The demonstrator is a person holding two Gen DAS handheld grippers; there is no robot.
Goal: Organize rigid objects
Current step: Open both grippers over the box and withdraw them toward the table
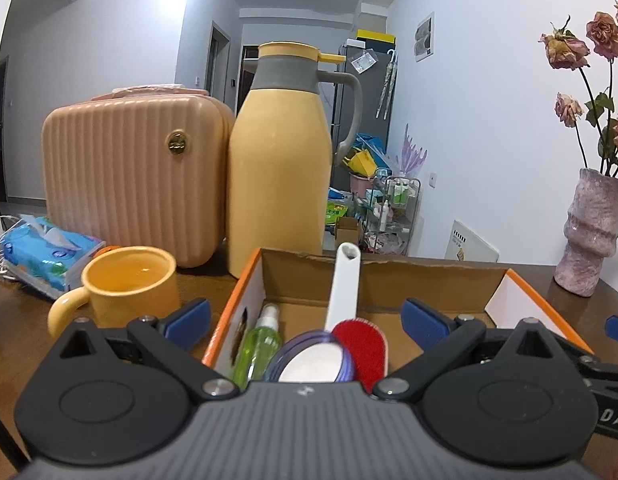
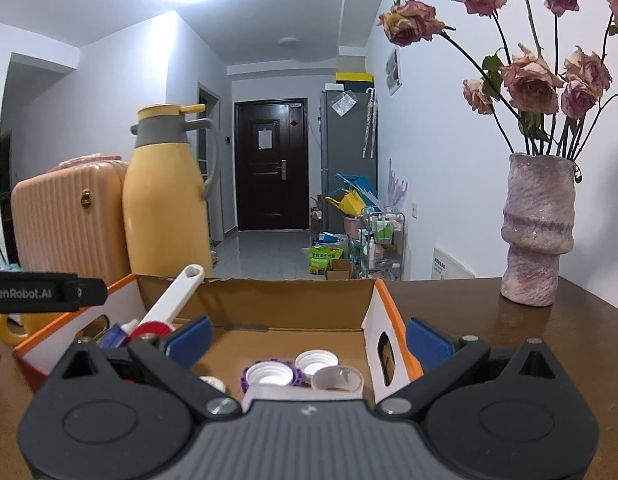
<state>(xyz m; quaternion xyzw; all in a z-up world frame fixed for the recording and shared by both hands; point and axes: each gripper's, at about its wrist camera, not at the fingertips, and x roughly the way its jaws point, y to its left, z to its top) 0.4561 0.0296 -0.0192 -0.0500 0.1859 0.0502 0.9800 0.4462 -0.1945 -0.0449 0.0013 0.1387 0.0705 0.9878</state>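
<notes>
Both the left claw (image 1: 305,316) and right claw (image 2: 307,338) hover wide and empty over the cardboard box (image 2: 293,296), so picking 1 item looks next.

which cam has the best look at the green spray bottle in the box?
Left wrist: the green spray bottle lies against the cardboard box's left wall, nozzle and body visible. In the right wrist view the left gripper and its strap cover that corner, so no bottle shows.

One cardboard box (image 2: 293,300), one yellow thermos jug (image 1: 279,168), one yellow mug (image 1: 129,286), one pink ribbed case (image 1: 129,176), one tissue pack (image 1: 45,256), one vase (image 2: 539,232) of dried roses, one green spray bottle (image 1: 257,346), one white-handled red brush (image 1: 361,344), two white screw caps (image 2: 269,374), one tape roll (image 2: 337,378)
</notes>
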